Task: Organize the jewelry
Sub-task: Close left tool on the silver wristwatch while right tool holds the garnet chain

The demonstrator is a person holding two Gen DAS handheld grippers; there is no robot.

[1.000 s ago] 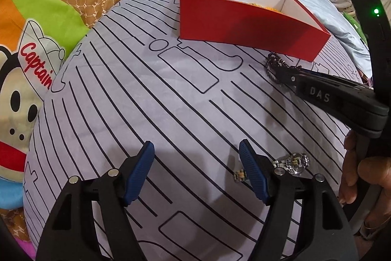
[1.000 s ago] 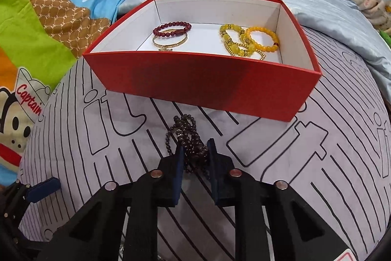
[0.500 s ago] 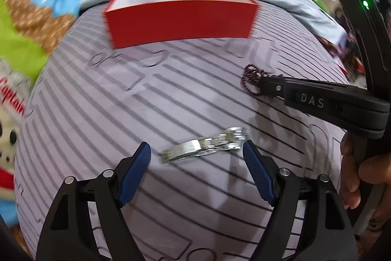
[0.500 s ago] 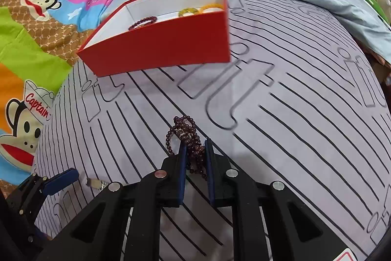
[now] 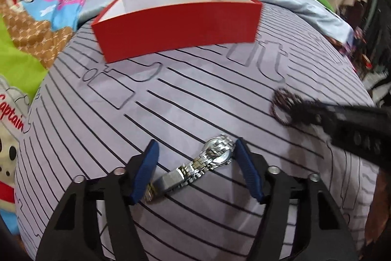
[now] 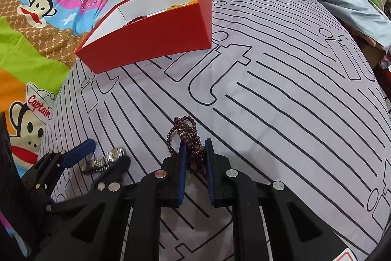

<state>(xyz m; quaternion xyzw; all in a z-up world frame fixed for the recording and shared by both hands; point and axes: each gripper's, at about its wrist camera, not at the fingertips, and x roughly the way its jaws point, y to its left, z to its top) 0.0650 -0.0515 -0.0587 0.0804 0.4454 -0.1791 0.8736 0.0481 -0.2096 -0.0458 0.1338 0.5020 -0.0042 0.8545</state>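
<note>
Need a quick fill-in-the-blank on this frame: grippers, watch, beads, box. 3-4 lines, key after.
1. The right gripper is shut on a dark ____ bracelet.
2. The silver wristwatch lies on the striped sheet between the closing ____ gripper's blue pads.
3. The open box behind is ____ outside.
4. Its inside is ____.

Missing words: beaded; left; red; white

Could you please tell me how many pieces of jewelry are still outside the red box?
2: the silver watch lying between the closing left gripper, and the dark bead string held in the right gripper.
</note>
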